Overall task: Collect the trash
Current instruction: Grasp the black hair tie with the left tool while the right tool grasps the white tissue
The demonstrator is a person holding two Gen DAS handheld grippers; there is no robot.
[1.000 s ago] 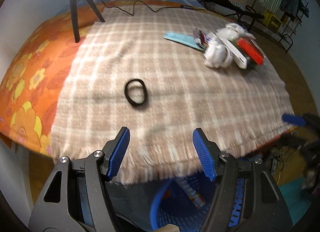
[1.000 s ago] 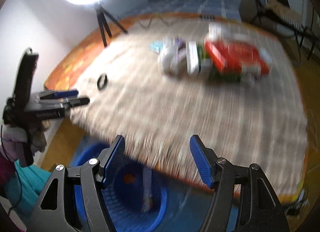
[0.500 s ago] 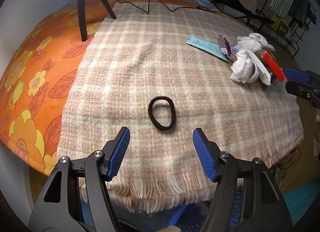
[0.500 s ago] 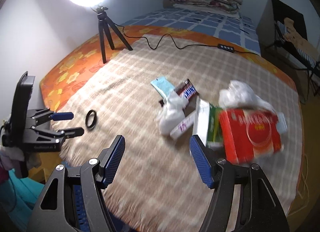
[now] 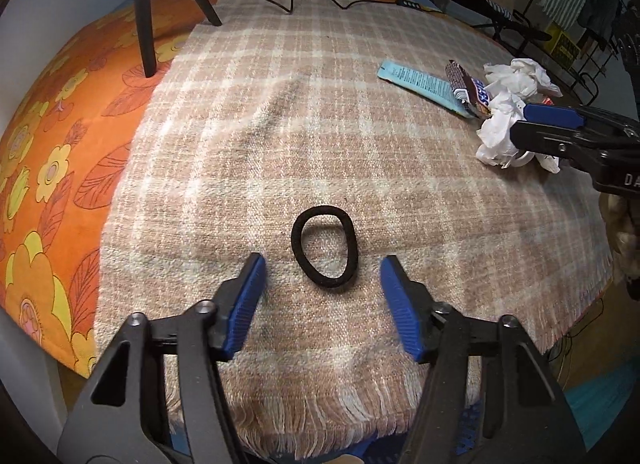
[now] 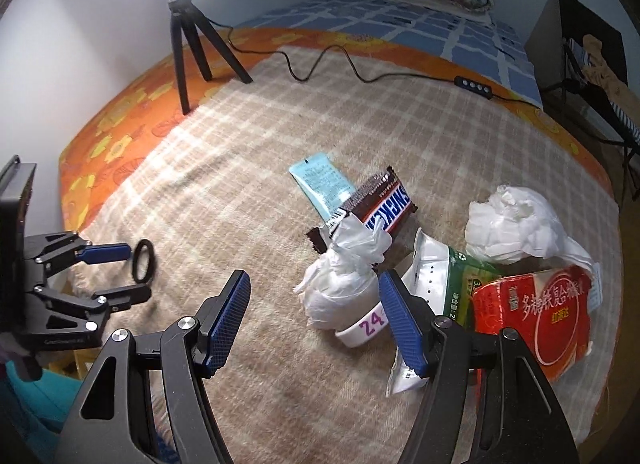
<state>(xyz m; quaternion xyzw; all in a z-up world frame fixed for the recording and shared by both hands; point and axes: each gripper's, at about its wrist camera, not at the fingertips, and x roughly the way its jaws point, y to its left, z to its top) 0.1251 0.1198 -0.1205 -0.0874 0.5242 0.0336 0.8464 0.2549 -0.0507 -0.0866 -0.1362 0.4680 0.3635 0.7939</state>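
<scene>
The black hair tie [image 5: 325, 247] lies flat on the plaid blanket [image 5: 360, 151] near its fringed edge, just ahead of the left gripper [image 5: 322, 276], whose fingers have just been narrowing, empty, to straddle it. The right gripper [image 6: 314, 284], half-spread and empty, now hovers over the wrapper pile [image 6: 384, 215], nearer than before.

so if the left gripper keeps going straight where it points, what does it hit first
Most likely the black hair tie, lying flat on the plaid blanket just ahead of the left gripper, between its open jaws; depth is unclear.
</scene>
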